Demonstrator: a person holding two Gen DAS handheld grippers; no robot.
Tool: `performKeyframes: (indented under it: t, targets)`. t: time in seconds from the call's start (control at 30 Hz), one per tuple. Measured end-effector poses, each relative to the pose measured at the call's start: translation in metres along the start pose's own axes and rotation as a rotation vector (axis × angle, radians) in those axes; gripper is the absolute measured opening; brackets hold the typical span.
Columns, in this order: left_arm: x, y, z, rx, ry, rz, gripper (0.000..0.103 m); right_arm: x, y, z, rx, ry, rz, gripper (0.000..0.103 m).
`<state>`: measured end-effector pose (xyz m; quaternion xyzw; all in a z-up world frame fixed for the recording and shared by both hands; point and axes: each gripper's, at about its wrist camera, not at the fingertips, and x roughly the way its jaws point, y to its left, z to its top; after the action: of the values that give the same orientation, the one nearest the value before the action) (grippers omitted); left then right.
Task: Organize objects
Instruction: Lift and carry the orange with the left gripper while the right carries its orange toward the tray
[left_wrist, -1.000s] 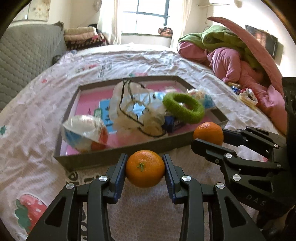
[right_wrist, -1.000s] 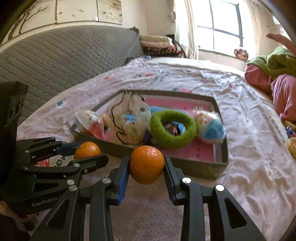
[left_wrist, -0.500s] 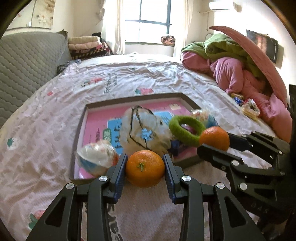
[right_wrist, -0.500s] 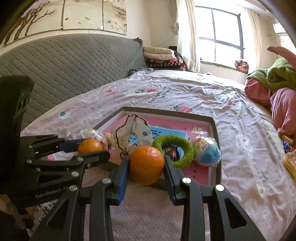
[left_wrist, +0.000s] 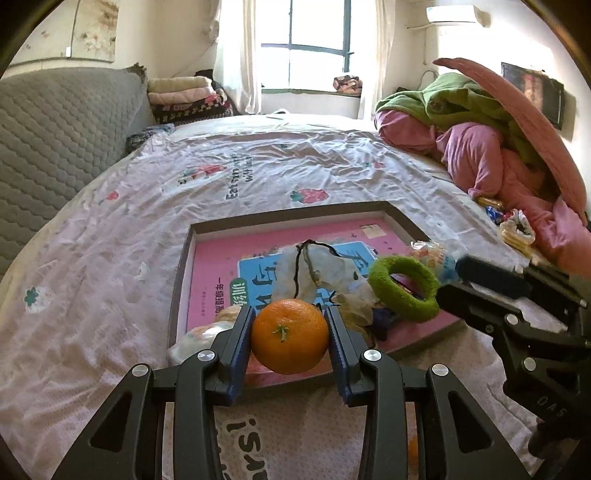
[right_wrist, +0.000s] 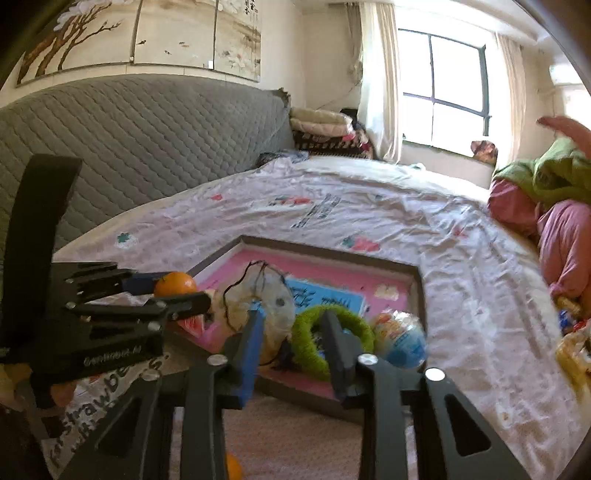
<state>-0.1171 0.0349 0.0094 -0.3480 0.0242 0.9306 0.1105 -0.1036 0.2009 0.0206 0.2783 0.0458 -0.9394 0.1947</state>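
Orange (left_wrist: 290, 341) sits clamped between the blue pads of the left gripper (left_wrist: 290, 314), held in the air above the near edge of a grey-rimmed tray (left_wrist: 295, 214) on the bed (left_wrist: 110, 277). The right gripper (right_wrist: 291, 317), just beside it, has been narrowing its jaws, yet they stand apart with nothing between them. A second orange (right_wrist: 233, 468) peeks out low behind that gripper's frame, near the bedsheet; whether it rests there cannot be told. Inside the tray, over a pink book (left_wrist: 214, 266), lie a clear drawstring bag (left_wrist: 314, 269), a fuzzy green ring (left_wrist: 402, 291) touching it, and a wrapped ball (right_wrist: 400, 341) just beside the ring
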Motion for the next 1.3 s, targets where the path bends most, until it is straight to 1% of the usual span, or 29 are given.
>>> performKeyframes:
  t: [0.07,0.17,0.27,0.33,0.47,0.87,1.07,1.13,1.3]
  targets:
    - [0.001,0.002,0.0,0.002,0.002,0.003,0.039,0.001,0.002,-0.001,-0.011,0.007,0.001,0.028]
    - [0.002,0.004,0.0,-0.007,0.004,0.001,0.039,-0.001,0.004,-0.002,-0.01,0.006,0.028,0.028]
    - [0.003,0.005,0.0,-0.01,0.008,0.0,0.039,-0.003,0.004,-0.002,-0.011,0.002,0.029,0.027]
    - [0.004,0.005,0.0,-0.01,0.008,0.004,0.039,-0.003,0.003,-0.003,0.001,0.001,0.035,0.02]
    - [0.006,0.004,0.001,-0.007,0.011,0.005,0.039,-0.001,0.002,-0.003,0.001,0.007,0.03,0.017]
    - [0.018,0.001,0.01,-0.002,0.01,0.008,0.039,0.006,-0.004,-0.002,0.019,0.013,0.018,0.016]
    - [0.027,0.002,0.014,-0.004,0.022,0.012,0.039,0.008,-0.008,-0.001,0.022,0.015,0.012,0.016]
    - [0.03,0.003,0.014,-0.005,0.025,0.016,0.039,0.009,-0.011,-0.001,0.026,0.016,0.008,0.013]
    - [0.041,0.003,0.014,-0.005,0.043,0.023,0.039,0.012,-0.016,0.0,0.034,0.023,0.001,0.012]
